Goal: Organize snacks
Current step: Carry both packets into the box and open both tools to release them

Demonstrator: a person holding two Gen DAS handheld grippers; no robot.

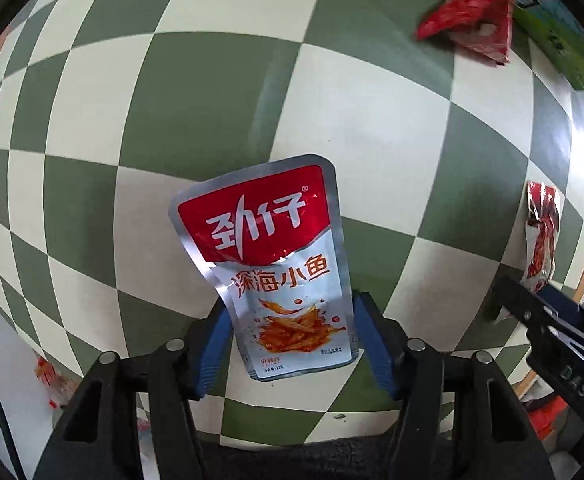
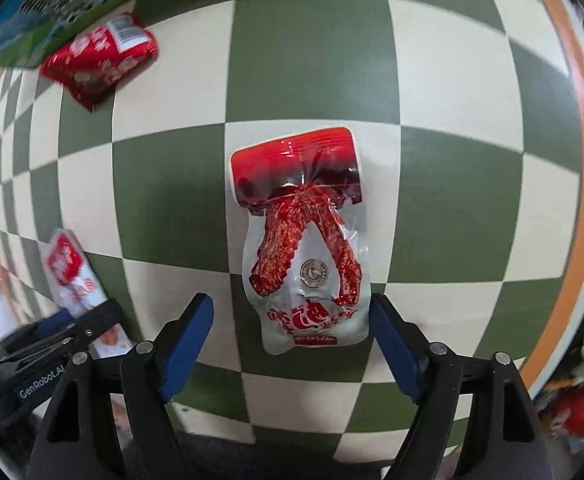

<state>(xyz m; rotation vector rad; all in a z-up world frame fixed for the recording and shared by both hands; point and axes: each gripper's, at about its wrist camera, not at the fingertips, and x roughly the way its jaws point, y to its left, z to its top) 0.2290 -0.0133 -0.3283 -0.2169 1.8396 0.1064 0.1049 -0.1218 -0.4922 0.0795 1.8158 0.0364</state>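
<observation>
— What is your left gripper (image 1: 292,340) doing?

— Its jaws stand spread, and between my blue pads (image 1: 216,340) lies a silver foil packet with a red top panel and a picture of small fried fish (image 1: 270,264). The packet's lower end sits between the fingertips; the left pad looks to touch its edge, the right one stands just beside it. The rest of the packet runs ahead of me, flat on the green-and-cream checkered tablecloth (image 1: 196,92).

— And the right one?

— My right gripper (image 2: 292,340) is spread as well. Ahead of it, with its bottom end between my pads (image 2: 188,340), lies a clear vacuum pouch with a red top band and two dark red meat strips inside (image 2: 304,240). The right pad is at the pouch's edge; the left pad is apart from it.

— Anything else nearby?

— Far ahead and to the left of my right gripper lies a crinkled red snack bag with a white label (image 2: 100,58), just beside a green-and-blue printed box (image 2: 64,4) at the table's far edge. From the left wrist view, the right gripper shows at my right, and the table's orange rim (image 2: 572,152) curves beyond it.
</observation>
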